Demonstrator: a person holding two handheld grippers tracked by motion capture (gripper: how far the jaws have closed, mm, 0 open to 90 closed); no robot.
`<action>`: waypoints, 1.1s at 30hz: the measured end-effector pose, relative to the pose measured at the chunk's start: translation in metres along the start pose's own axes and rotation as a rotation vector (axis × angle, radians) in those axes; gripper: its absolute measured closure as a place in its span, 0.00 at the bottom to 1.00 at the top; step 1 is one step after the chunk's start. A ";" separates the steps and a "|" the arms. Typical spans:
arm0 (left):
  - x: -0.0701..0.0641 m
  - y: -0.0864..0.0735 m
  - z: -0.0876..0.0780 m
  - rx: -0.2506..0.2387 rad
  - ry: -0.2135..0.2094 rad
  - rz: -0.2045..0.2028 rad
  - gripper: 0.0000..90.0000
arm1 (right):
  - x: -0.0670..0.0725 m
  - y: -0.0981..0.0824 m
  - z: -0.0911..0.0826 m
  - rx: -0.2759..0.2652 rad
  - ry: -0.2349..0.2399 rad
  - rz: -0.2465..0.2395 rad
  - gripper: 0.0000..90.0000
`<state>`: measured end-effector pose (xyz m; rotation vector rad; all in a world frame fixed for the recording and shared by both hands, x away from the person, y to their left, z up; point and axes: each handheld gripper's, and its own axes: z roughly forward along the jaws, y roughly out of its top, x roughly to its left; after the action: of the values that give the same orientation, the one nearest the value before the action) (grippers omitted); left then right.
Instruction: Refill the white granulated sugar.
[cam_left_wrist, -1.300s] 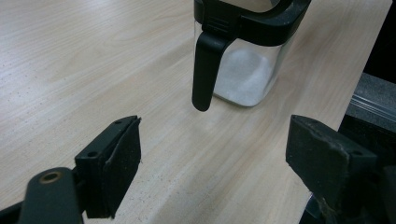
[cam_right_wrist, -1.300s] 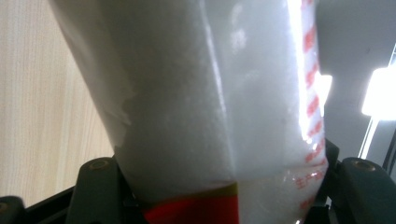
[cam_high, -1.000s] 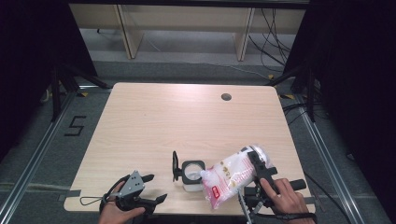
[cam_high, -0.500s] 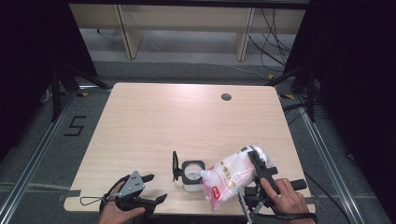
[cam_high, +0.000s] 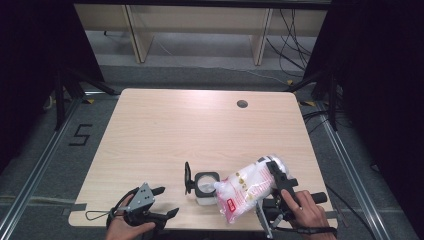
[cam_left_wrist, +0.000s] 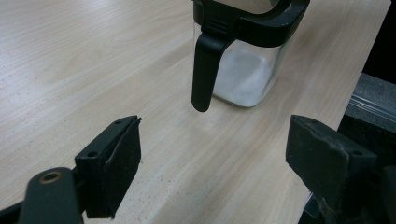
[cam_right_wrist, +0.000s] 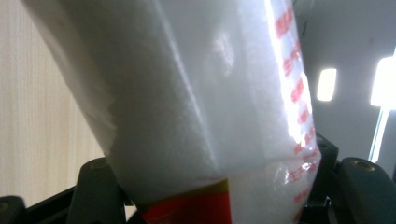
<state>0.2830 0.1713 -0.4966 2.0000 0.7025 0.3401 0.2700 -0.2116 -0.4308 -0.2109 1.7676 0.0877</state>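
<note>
A clear square jar (cam_high: 205, 189) with a black rim and some white powder inside stands near the table's front edge, its black lid (cam_high: 187, 177) swung up at its left. My right gripper (cam_high: 276, 176) is shut on a plastic bag (cam_high: 247, 189) of white granules with red print, tilted with its low end over the jar's mouth. In the right gripper view the bag (cam_right_wrist: 187, 93) sits between the jaws of that gripper (cam_right_wrist: 224, 184). My left gripper (cam_high: 167, 201) rests open at the front left. Its own view has its jaws (cam_left_wrist: 219, 163) wide apart, the jar (cam_left_wrist: 247, 70) just beyond them.
The light wooden table (cam_high: 175, 130) has a round cable hole (cam_high: 242, 104) at the back right. Behind it stand shelving legs and loose cables on a grey floor. Dark stands flank both sides of the table.
</note>
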 end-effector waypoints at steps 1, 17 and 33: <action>0.000 0.000 0.000 0.000 0.000 -0.001 0.20 | 0.001 -0.002 0.001 -0.006 0.006 0.017 0.41; 0.000 0.000 0.000 0.002 0.002 0.003 0.20 | 0.004 -0.002 0.001 0.002 0.020 0.047 0.42; 0.000 0.000 0.000 0.003 0.003 0.004 0.20 | 0.000 0.000 0.001 -0.008 0.016 -0.008 0.42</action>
<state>0.2832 0.1715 -0.4964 2.0043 0.7010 0.3445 0.2711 -0.2118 -0.4314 -0.2247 1.7821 0.0875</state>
